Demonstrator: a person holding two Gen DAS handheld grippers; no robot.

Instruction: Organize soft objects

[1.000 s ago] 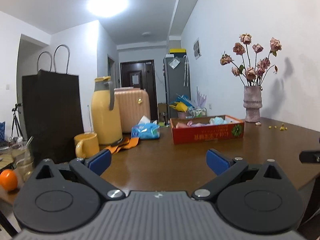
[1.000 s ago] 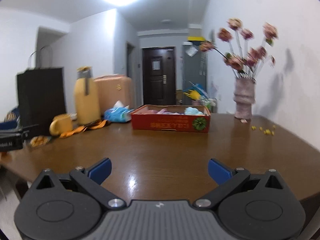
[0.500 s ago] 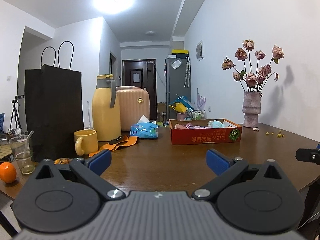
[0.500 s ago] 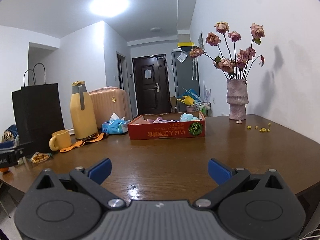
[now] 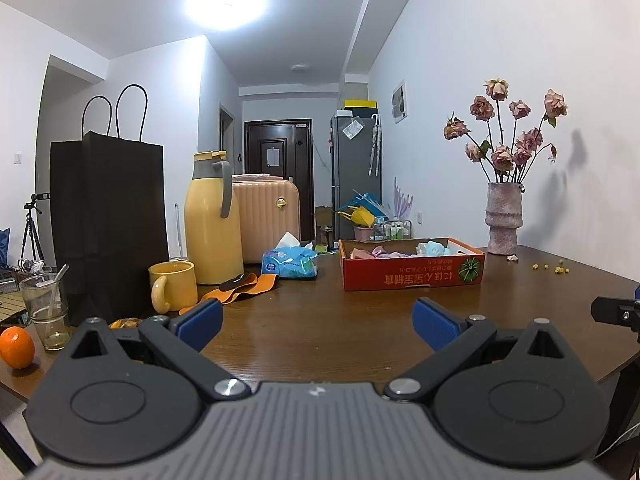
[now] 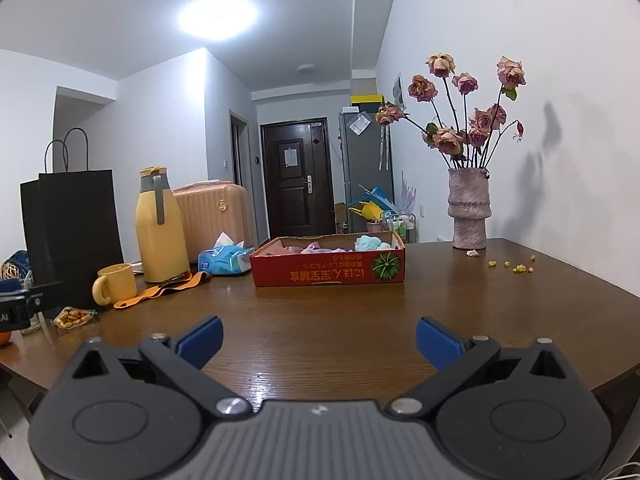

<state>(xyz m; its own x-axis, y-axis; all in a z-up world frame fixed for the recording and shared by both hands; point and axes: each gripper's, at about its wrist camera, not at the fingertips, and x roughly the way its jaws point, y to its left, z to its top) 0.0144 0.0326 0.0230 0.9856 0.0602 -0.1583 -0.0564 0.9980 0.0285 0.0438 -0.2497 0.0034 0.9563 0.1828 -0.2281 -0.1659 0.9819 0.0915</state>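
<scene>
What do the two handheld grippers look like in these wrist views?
Both look identical. The left gripper and right gripper each have a grey ribbed body, two black round-based linkage arms with silver pivot screws, and blue ridged finger pads. No hands, sleeves or cables show.

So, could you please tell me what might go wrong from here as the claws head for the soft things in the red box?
1. The red box is shallow cardboard; pulling a soft item out could drag or tip it.
2. The left claw, open, has the yellow mug and glass near its path and could knock them.
3. The right claw, also open, could brush the flower vase beside the box.
</scene>
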